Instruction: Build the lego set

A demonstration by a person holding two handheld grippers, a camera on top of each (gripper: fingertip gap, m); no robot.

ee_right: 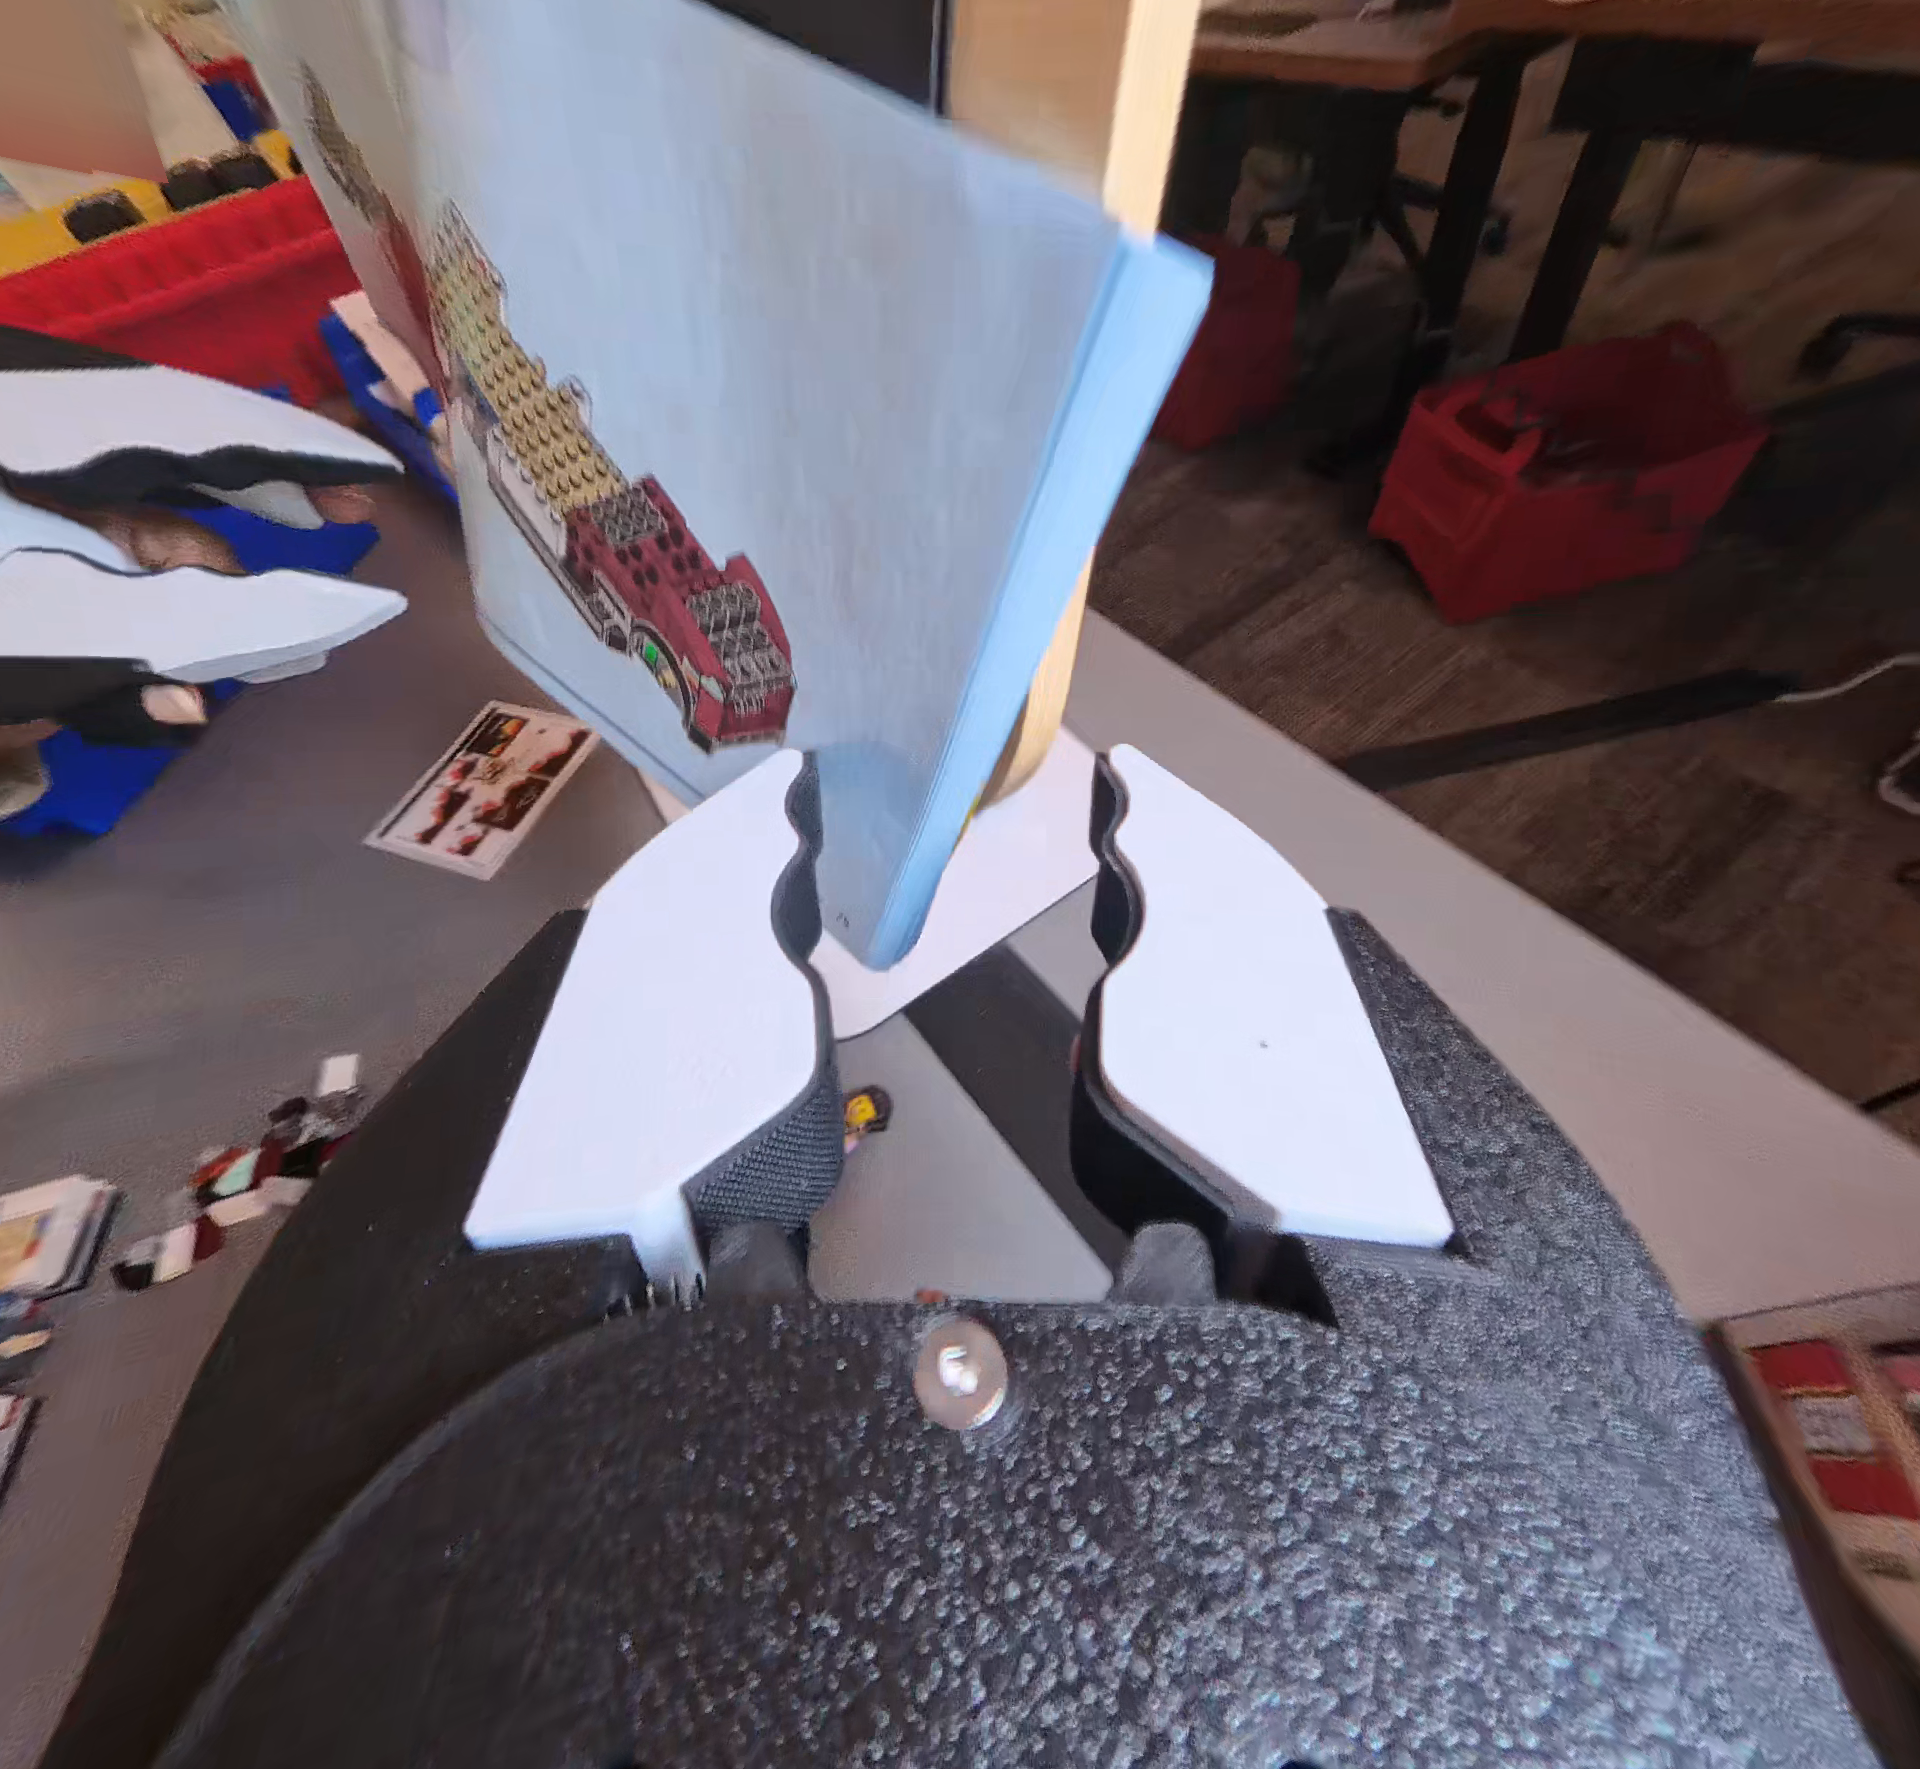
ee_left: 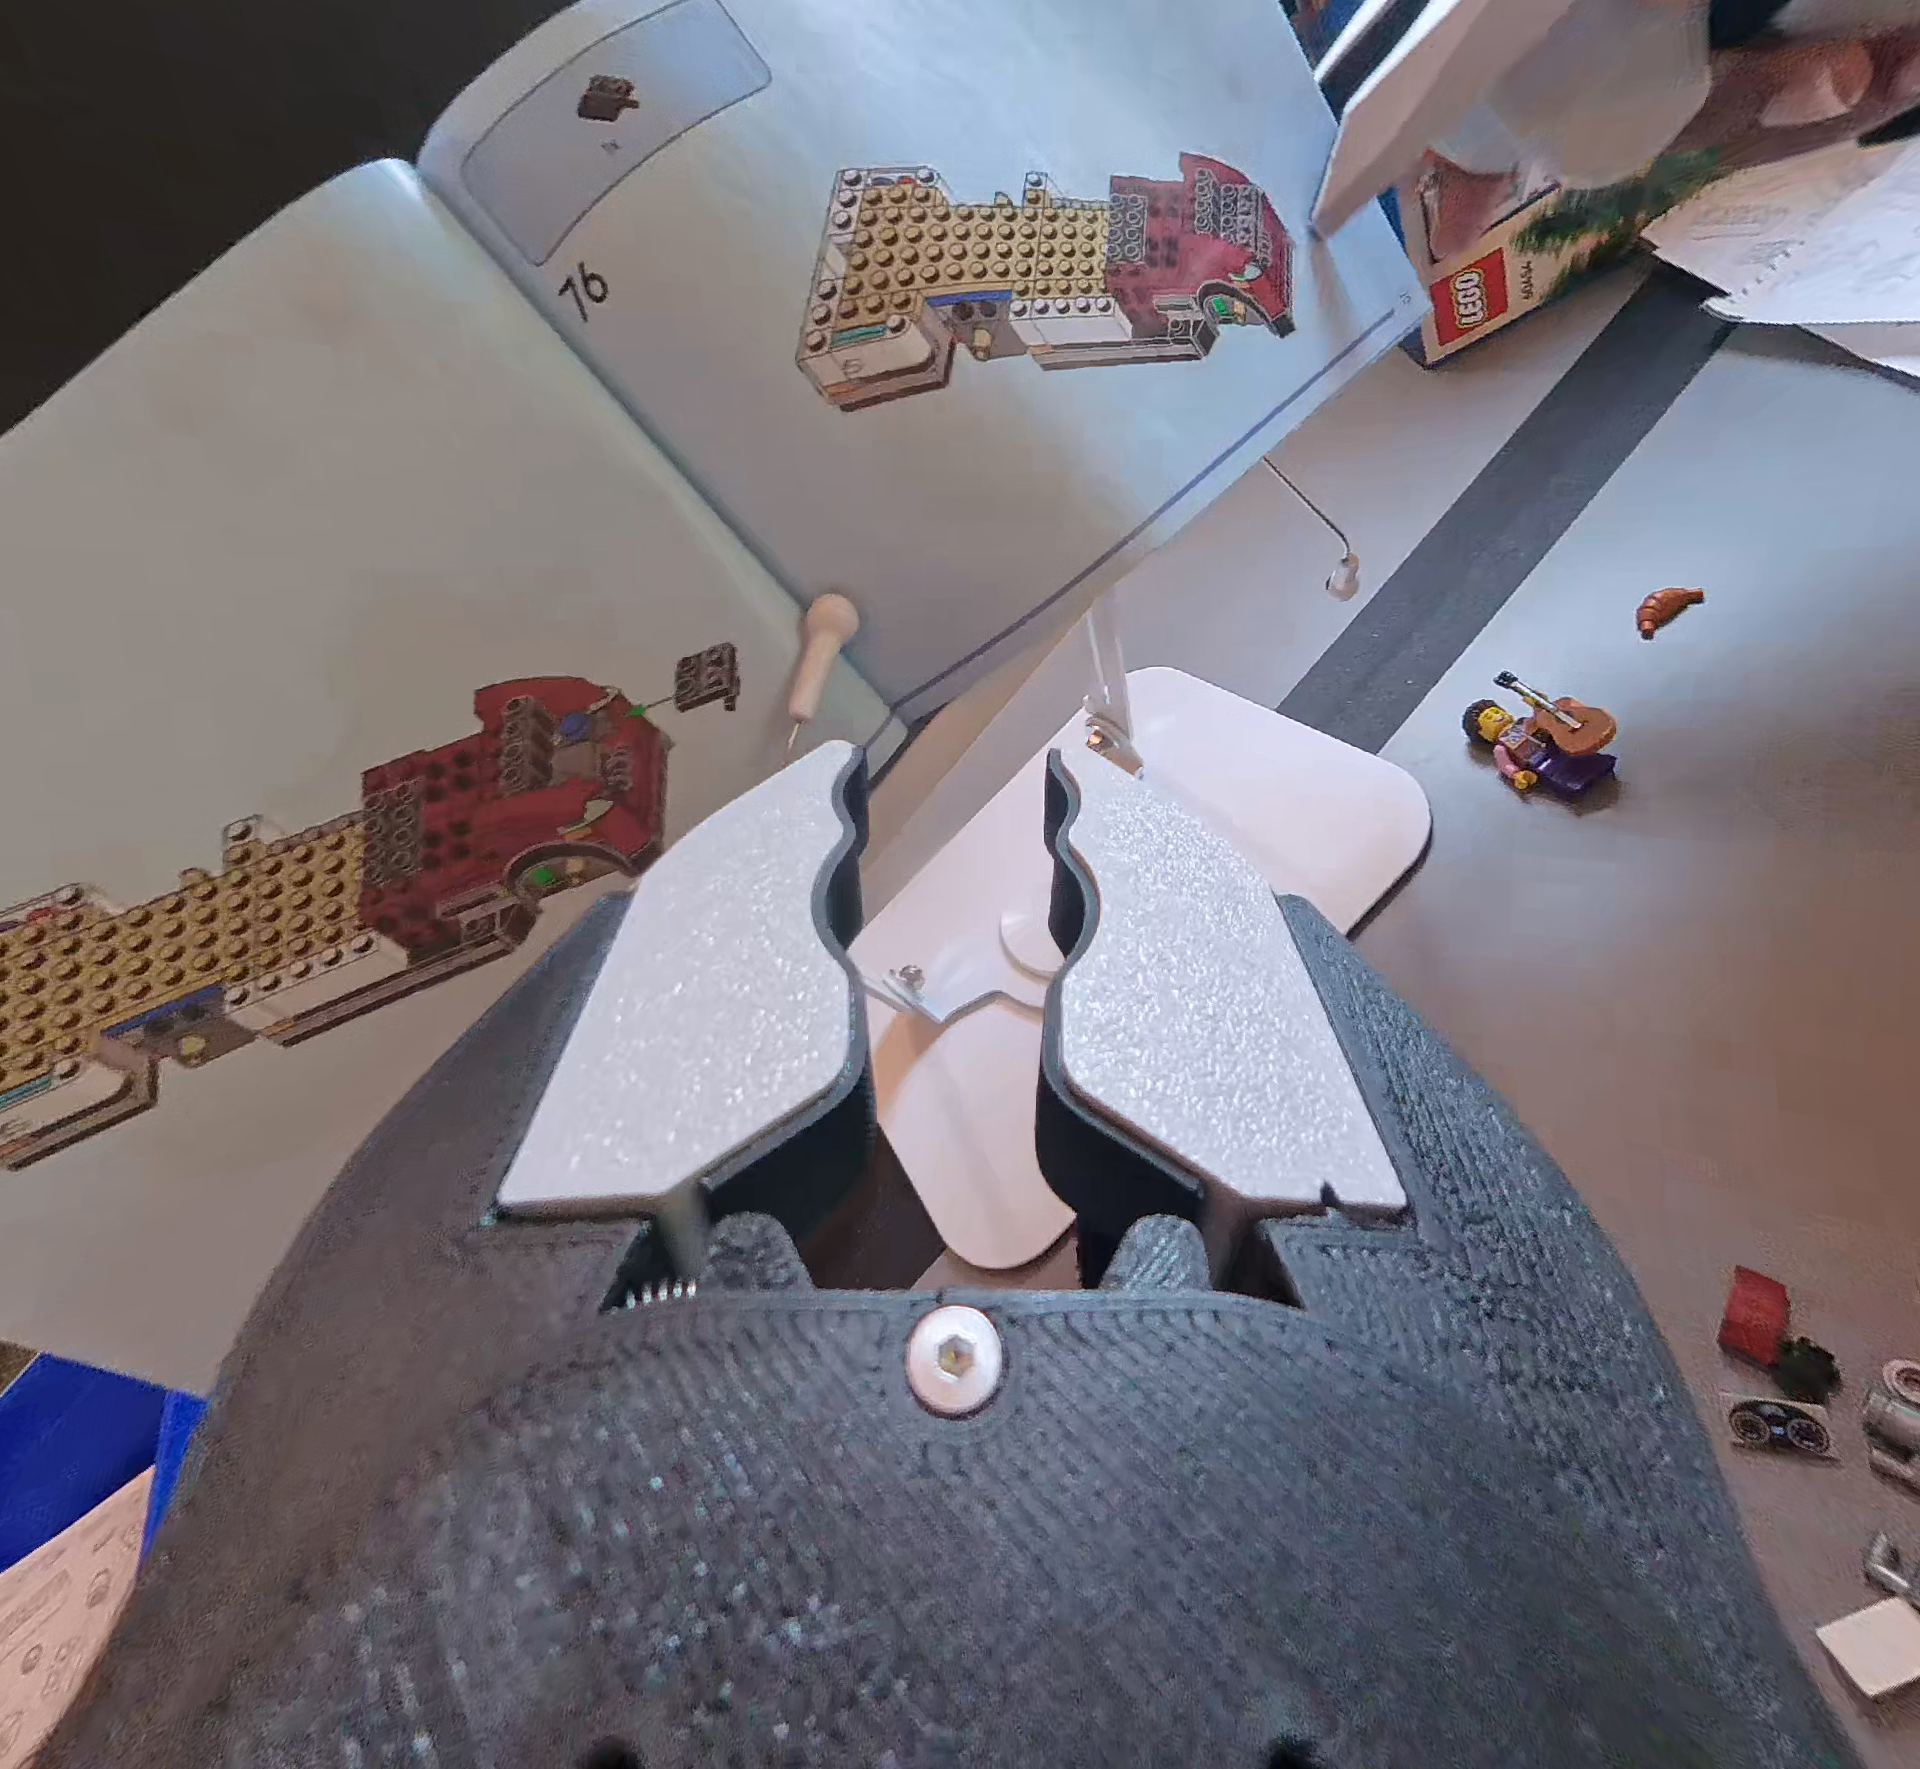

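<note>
- At far left of the left wrist view, an open instruction booklet (ee_left: 623, 493) leans back on a stand: glossy pale pages, printed brick-vehicle diagrams, so the spread faces whoever sits at the table.
- Wooden-tipped page-holder peg (ee_left: 826, 644) on thin wire presses the left page near the spine. A second wire arm with a white tip (ee_left: 1340, 576) hangs clear of the right page, touching nothing.
- Left gripper (ee_left: 956, 774): white textured plates, black wavy pads, jaws partly apart with nothing between them. It hovers over the stand's flat white rounded base plate (ee_left: 1299, 784), close to the booklet's bottom edge but not touching it.
- Right of that on the grey table (ee_left: 1558, 1044): a guitar-playing minifigure (ee_left: 1538, 743) lying on its back, a brown croissant piece (ee_left: 1668, 607), and loose small bricks (ee_left: 1766, 1335) by the edge. These look parked, not sorted.
- Top right: a set box (ee_left: 1496, 285) and the right gripper, blurred, at the booklet's outer edge.
- Right wrist view: the right gripper (ee_right: 956, 763) straddles the booklet's lower outer corner (ee_right: 883, 888), a thick blue-edged page stack. Jaws are fairly wide apart. The left pad (ee_right: 805, 846) lies against or just beside the top page; the other pad stands clear of the stack, so there's no clamp. Stack sits fanned and tilted, probably lifted by that corner.
- Sticker sheet (ee_right: 483, 789) lies flat on the table at left.
</note>
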